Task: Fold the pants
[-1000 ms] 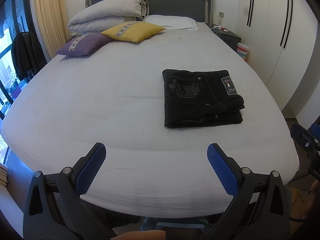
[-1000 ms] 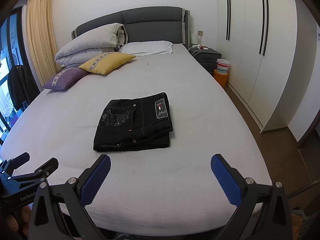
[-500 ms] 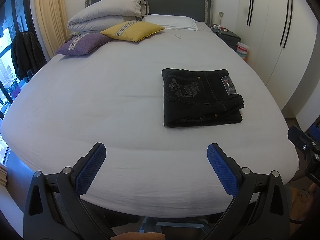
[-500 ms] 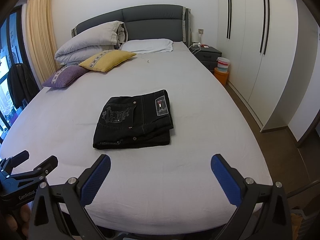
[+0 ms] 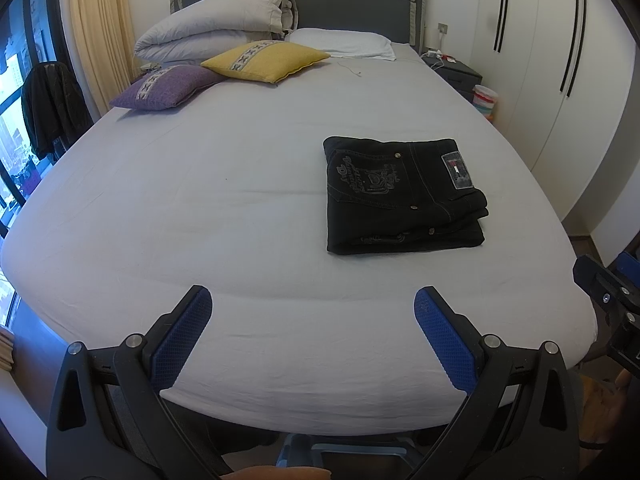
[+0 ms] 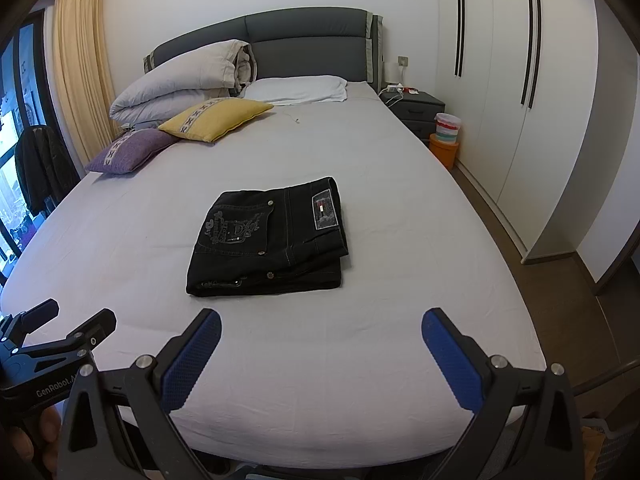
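The black pants [image 5: 402, 196] lie folded in a compact stack on the bed [image 5: 200, 208] — the task looks finished — with the left gripper [image 5: 313, 312] and right gripper [image 6: 321, 334] gaping empty, well short of them.

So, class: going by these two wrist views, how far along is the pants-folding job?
Done: the black pants lie on the bed as a compact folded stack, back pocket and label patch facing up. In hand: nothing; the left gripper and right gripper are both open, clear of the fabric, near the foot of the bed. Left: seemingly nothing, at most squaring the slightly uneven layer edges.
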Demonstrator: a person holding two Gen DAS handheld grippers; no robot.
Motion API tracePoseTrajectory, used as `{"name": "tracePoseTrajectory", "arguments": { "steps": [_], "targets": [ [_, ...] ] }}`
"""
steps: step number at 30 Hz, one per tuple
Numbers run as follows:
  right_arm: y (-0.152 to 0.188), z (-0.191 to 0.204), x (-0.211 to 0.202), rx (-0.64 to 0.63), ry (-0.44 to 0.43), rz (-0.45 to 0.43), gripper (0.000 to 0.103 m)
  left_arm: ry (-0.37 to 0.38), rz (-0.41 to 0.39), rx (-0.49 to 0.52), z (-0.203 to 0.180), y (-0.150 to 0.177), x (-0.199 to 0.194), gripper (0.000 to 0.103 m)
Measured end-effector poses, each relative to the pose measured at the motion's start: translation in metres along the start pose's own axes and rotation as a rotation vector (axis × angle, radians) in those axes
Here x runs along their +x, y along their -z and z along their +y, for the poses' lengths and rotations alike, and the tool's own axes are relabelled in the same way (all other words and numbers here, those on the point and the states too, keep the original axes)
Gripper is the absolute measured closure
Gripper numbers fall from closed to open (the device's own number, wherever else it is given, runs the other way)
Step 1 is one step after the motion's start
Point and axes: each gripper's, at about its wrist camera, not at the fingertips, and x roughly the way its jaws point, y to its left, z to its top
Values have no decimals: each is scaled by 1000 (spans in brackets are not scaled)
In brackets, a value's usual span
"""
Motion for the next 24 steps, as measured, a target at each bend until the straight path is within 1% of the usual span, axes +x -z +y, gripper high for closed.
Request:
{"name": "tracePoseTrajectory", "arguments": {
  "steps": [17,19,22,24],
  "targets": [
    [3,-1,4,-6,-2,11,0,7,8,1,-2,-1,3,0],
    [2,-2,5,-8,-4,15,0,7,4,-1,-1,-1,2,0],
    [2,-3,6,-9,-4,17,0,-13,-9,13,-2,-2,1,0],
    [3,-3,7,-10,-5,18,0,-8,-12,13,-3,-2,1,0]
  ]
}}
